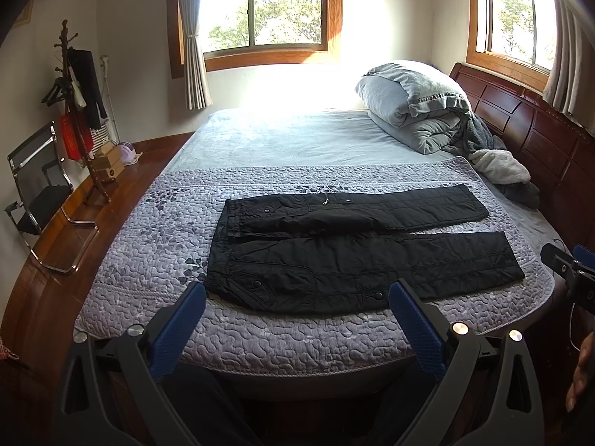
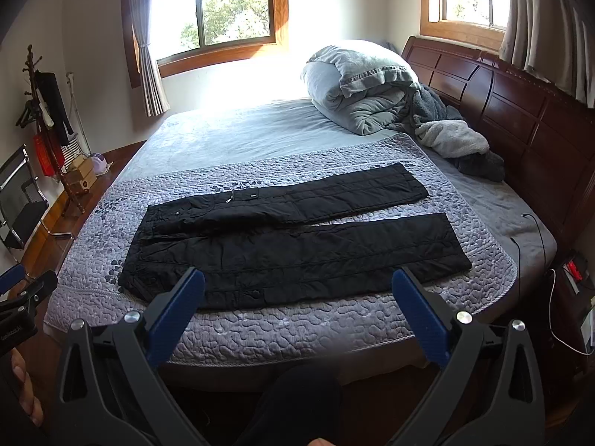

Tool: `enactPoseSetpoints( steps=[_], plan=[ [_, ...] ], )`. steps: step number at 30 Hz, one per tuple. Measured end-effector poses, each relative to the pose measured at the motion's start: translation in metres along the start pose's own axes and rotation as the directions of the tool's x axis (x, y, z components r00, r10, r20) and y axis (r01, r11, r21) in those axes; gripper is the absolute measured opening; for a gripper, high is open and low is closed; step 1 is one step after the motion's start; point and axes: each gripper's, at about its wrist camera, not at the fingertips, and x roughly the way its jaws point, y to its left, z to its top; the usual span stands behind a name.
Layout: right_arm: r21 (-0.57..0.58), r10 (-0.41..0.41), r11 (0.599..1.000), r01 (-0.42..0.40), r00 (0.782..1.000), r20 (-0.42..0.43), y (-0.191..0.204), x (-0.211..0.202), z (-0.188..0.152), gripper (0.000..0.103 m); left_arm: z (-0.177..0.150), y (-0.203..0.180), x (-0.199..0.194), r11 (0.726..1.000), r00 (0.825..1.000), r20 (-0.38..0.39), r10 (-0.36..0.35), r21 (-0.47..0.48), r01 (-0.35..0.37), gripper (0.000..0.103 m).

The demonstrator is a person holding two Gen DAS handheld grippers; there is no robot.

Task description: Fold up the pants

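Black quilted pants lie flat on a purple-grey quilt near the bed's front edge. The waistband is at the left and the two legs stretch right, slightly apart. My left gripper hovers open above the near edge of the bed, by the waist and hip pocket. My right gripper hangs open over the near leg's lower edge. Nothing sits between either pair of blue pads. The right gripper shows at the right edge of the left wrist view, and the left gripper at the left edge of the right wrist view.
A folded grey duvet and loose fleece clothes are piled at the headboard. A chair and coat rack stand on the wooden floor at the left. Cables run off the bed's right side.
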Motion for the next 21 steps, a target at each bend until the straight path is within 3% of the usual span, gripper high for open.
enactPoseSetpoints(
  steps=[21],
  plan=[
    [-0.002, -0.007, 1.0, 0.007, 1.0, 0.004, -0.0059, 0.001, 0.0006, 0.101, 0.0023, -0.0044, -0.0015, 1.0, 1.0, 0.008, 0.001, 0.005, -0.001, 0.1]
  ],
)
